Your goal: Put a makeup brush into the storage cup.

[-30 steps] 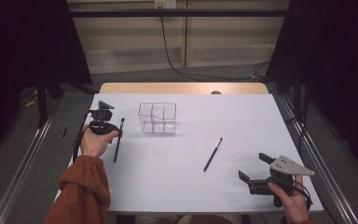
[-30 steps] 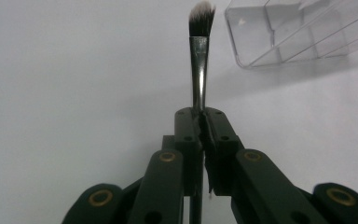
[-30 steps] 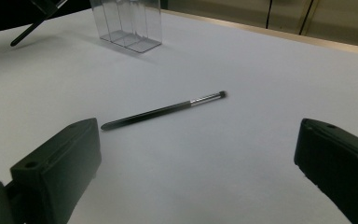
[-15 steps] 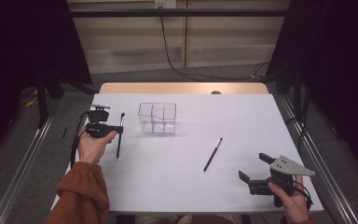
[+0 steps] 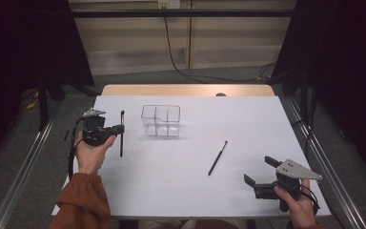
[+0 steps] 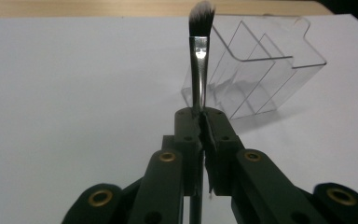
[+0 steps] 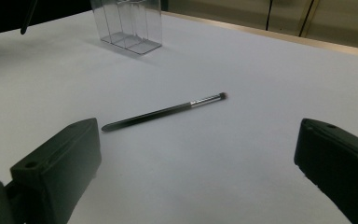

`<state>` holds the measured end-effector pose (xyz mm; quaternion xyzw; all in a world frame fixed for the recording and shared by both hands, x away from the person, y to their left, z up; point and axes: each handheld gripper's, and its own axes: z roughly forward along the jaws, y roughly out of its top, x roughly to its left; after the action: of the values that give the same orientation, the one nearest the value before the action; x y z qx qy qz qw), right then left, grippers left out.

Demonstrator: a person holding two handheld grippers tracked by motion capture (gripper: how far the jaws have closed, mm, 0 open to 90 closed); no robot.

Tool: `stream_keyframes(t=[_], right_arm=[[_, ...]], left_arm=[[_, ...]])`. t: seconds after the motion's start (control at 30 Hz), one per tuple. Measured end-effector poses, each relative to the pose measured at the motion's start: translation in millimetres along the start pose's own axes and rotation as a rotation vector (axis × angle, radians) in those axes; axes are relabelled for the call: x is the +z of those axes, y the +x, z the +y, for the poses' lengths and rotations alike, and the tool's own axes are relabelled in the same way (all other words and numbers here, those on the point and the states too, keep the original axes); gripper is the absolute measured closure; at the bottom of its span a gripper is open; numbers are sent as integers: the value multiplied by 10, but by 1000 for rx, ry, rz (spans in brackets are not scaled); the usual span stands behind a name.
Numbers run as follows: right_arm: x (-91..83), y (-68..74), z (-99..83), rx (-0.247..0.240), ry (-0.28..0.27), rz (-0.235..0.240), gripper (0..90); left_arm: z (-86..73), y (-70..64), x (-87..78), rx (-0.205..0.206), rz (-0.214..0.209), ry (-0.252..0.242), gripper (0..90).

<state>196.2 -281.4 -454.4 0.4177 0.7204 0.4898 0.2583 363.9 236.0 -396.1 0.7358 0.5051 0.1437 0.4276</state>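
My left gripper (image 5: 120, 128) is shut on a makeup brush (image 5: 122, 135) and holds it lifted at the table's left, bristles pointing away from me. In the left gripper view that gripper (image 6: 203, 122) clamps the brush (image 6: 199, 56) at its metal ferrule, with its grey-tipped bristles up beside a clear plastic organizer (image 6: 256, 77). This organizer (image 5: 161, 120) stands a short way right of the held brush. A second thin brush (image 5: 218, 158) lies flat on the white table, right of centre. My right gripper (image 5: 259, 171) rests open near the front right corner, the thin brush (image 7: 163, 111) lying ahead of its spread jaws.
The white sheet (image 5: 186, 186) covers the table, with a wooden strip (image 5: 186, 90) along the far edge. Metal rails (image 5: 324, 162) run down both sides. A black cable (image 5: 171, 52) hangs against the back wall. The organizer (image 7: 127, 24) sits far off in the right gripper view.
My left hand has turned the gripper and lifted the brush from lying slanted on the table into an upright hold, shifted slightly toward the organizer. My right gripper has stayed still.
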Motion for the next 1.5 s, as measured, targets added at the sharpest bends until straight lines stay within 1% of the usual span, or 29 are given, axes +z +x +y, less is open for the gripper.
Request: stream_keyframes(t=[0.03,0.1,0.17,0.2,0.33,0.4,0.47,0.63,0.77,0.87,0.93,1.0,1.03,1.13,1.33,1.43,1.5], right_arm=[[-1,0,0,1,0,0,0],[-3,0,0,0,-1,0,0],[-3,-3,-1,-1,-2,0,0],[-3,-6,-1,1,-2,-2,0],[-7,-3,0,1,-3,-4,0],[-2,2,0,1,-4,0,0],[-1,7,2,4,-6,3,0],[-2,6,1,4,-10,2,0],[-3,7,1,5,-10,3,0],[-3,8,2,6,-11,4,0],[-2,9,3,8,-10,4,0],[0,10,4,8,-11,5,0],[0,10,4,9,-11,5,0],[0,8,4,9,-13,6,0],[-1,6,5,10,-14,5,0],[0,6,6,10,-14,5,0],[-1,6,5,9,-14,5,0]], left_arm=[[-4,-7,-15,0,-5,-10,848],[-16,-28,-37,15,6,-30,848],[-31,-43,-56,15,-6,-41,848],[-40,-53,-70,23,-3,-58,848],[-67,-62,-125,23,-20,-109,847],[-87,-76,-141,43,-9,-126,847],[-105,-86,-156,47,-15,-146,847],[-140,-87,-213,41,-37,-196,847],[-156,-93,-264,27,-57,-230,847],[-158,-113,-299,28,-70,-248,847],[-152,-130,-322,39,-76,-260,847],[-146,-140,-336,45,-78,-267,846],[-139,-148,-349,54,-75,-268,846],[-128,-170,-367,58,-80,-286,847],[-73,-219,-390,81,-92,-302,847],[-41,-245,-390,81,-94,-311,847],[-20,-255,-385,80,-106,-316,847]])
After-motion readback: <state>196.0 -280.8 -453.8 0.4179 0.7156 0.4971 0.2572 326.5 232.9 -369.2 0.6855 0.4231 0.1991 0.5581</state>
